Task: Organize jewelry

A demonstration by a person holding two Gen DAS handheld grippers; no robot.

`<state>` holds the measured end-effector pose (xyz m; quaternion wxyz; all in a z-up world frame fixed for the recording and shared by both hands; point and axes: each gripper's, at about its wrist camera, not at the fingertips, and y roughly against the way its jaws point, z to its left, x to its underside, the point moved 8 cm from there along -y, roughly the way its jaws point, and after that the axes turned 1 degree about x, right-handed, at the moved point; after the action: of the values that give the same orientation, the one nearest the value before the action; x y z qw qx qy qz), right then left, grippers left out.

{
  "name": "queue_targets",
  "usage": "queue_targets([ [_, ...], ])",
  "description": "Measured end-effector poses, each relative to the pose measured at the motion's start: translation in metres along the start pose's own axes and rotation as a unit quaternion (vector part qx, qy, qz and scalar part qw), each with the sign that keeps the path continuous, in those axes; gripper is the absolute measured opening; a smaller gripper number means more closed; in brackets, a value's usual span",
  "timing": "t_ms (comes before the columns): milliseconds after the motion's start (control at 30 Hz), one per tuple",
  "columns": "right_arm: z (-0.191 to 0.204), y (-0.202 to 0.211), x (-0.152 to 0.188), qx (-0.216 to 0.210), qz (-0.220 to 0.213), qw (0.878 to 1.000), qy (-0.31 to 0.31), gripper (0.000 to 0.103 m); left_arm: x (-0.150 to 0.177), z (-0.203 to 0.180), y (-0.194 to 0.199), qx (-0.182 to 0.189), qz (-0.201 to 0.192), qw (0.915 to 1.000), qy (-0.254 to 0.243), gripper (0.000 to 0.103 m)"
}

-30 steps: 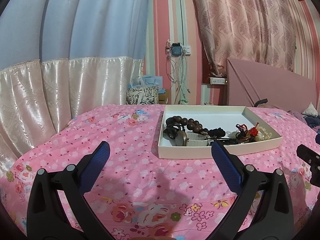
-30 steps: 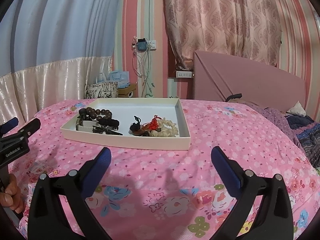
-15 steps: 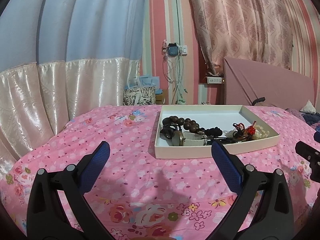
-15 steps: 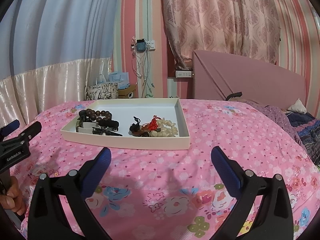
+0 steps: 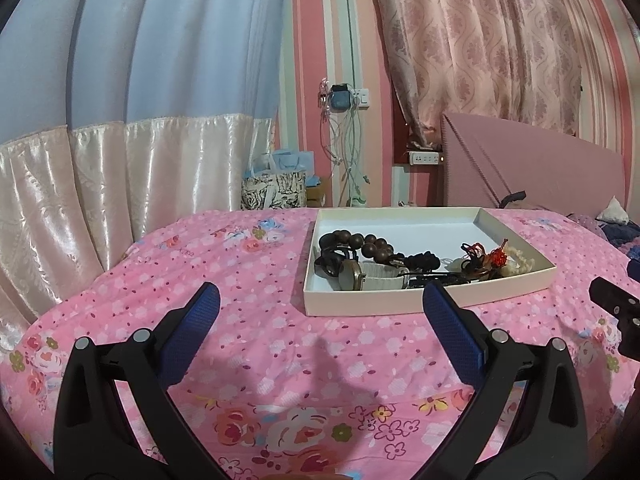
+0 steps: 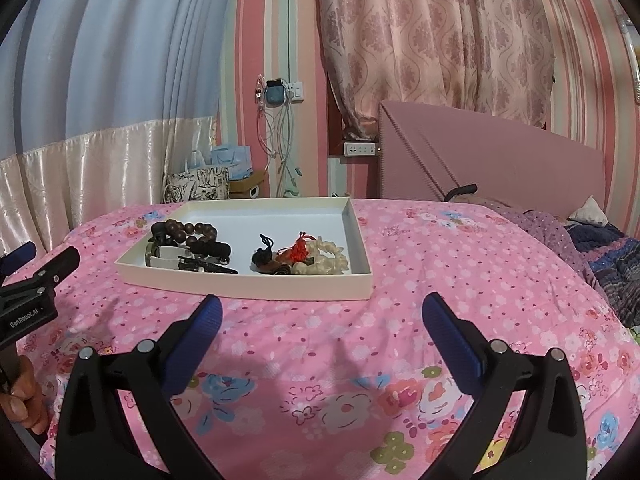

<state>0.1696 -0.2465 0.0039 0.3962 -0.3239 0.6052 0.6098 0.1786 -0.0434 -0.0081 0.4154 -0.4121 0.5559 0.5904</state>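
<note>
A shallow white tray [image 5: 384, 303] [image 6: 256, 289] lies on the pink floral bedspread. It holds a dark wooden bead bracelet [image 5: 356, 241] [image 6: 186, 231], a watch with a white strap [image 5: 372, 279] [image 6: 168, 254], a black hair clip [image 6: 206, 266], a red-knotted charm [image 5: 496, 257] [image 6: 300, 249] and a cream bead bracelet [image 6: 326, 259]. My left gripper [image 5: 320, 306] is open and empty, hovering over the bed in front of the tray. My right gripper [image 6: 320, 306] is open and empty, also in front of the tray.
The pink bedspread [image 6: 460, 264] covers the bed. A pink headboard [image 6: 500, 160] and dark bedding [image 6: 612, 256] are at the right. Bags [image 5: 276, 190] stand behind the bed by the curtains. The other gripper shows at each view's edge [image 6: 36, 280].
Both views have tilted up slightly, so the tray sits a little lower in frame. The tray's contents have not moved and both grippers stay open.
</note>
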Motion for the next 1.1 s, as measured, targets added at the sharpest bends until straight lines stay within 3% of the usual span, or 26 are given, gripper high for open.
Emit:
queue_targets([
  [100, 0.000, 0.004, -0.001, 0.009, -0.012, 1.000, 0.000, 0.101, -0.001, -0.001, 0.000, 0.002, -0.002, 1.0000, -0.001, 0.100],
  [167, 0.003, -0.003, 0.001, 0.007, 0.006, 1.000, 0.007, 0.101, 0.001, -0.005, -0.006, 0.007, 0.014, 0.9998, -0.010, 0.100],
  [300, 0.003, 0.000, 0.001, 0.007, -0.003, 1.000, 0.005, 0.101, -0.001, -0.003, 0.000, 0.007, -0.003, 1.0000, -0.005, 0.100],
  [1100, 0.001, -0.002, 0.001, 0.004, 0.002, 1.000, 0.000, 0.101, 0.000, 0.000, 0.003, 0.007, 0.000, 1.0000, -0.002, 0.100],
])
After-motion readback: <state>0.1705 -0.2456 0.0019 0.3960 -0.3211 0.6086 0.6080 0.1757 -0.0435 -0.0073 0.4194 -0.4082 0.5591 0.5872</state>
